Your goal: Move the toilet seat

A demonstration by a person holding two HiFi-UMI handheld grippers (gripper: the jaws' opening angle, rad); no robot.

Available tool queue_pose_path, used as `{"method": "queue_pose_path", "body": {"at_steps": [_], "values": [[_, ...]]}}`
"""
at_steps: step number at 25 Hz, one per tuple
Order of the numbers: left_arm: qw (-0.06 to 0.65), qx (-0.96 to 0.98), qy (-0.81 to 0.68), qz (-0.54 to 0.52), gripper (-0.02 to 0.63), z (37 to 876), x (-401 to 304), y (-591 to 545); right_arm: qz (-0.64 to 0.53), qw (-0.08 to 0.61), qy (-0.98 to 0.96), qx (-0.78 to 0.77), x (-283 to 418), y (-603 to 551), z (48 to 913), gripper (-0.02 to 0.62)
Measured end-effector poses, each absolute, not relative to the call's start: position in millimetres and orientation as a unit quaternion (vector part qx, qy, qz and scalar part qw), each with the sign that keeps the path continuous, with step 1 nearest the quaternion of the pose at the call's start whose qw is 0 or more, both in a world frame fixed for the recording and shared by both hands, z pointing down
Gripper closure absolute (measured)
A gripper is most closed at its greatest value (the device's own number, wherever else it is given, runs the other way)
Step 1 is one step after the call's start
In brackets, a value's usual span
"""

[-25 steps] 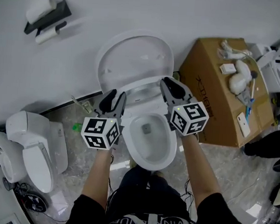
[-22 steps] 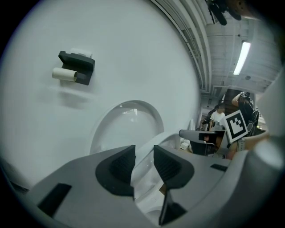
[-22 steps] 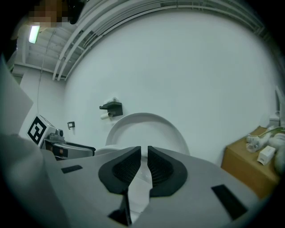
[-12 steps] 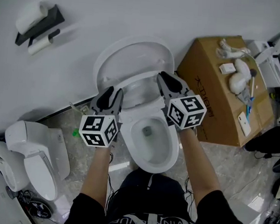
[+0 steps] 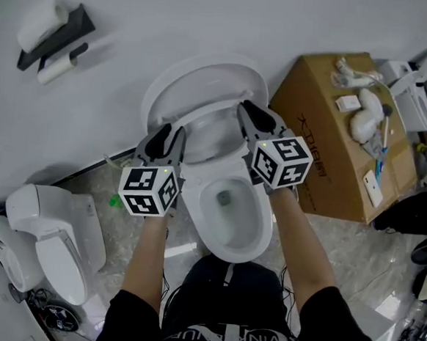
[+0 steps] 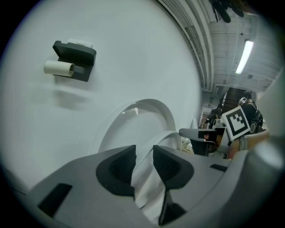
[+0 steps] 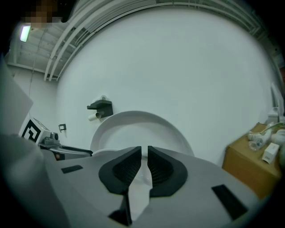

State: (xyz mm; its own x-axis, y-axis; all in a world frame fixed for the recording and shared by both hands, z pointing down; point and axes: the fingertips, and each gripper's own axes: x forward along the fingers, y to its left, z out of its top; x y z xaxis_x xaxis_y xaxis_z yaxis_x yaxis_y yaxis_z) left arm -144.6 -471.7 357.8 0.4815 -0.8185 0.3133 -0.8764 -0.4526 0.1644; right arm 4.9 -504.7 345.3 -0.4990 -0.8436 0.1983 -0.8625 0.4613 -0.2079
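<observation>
Grippers are working as a pair over the toilet, each pinching one side of the toilet seat [image 5: 203, 120]. The left gripper [image 5: 169, 135] is clamping the ring's left edge, and in its own view [image 6: 143, 153] the white rim [image 6: 171, 136] is running up between the dark pads. The right gripper [image 5: 245, 111] is squeezing the opposite edge, its pads [image 7: 129, 167] standing much closer together on a thinner part of the seat [image 7: 141, 180].

Compared with a second ago, both grippers are sitting farther from the person and nearer the wall [image 5: 211, 19]. The seat is tilting more steeply than it was. Its front is now riding clear of the bowl [image 5: 260, 232], whose rim and water are lying fully open to the head view.

Beyond the ring, the lid [image 5: 199, 78] is leaning against the wall (apparently unmoved over that second). The seat is closing in on it but looks not yet flat against it, so the lift seems well along and unfinished. The next stretch probably calls for both sides rising evenly to keep the hinge from twisting.

Farther off, a black paper holder [image 5: 57, 30] is hanging on the wall to the left, and a cardboard box [image 5: 326, 138] is standing to the right.
</observation>
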Motion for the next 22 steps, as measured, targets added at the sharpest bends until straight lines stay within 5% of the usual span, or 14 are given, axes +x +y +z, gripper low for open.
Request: {"method": "queue_pose_path", "body": {"at_steps": [22], "values": [[0.118, 0.844, -0.518, 0.073, 0.525, 344.7, -155.0, -468.8, 0.102, 0.009, -0.86, 0.5, 23.7, -496.5, 331.8, 0.558]]}}
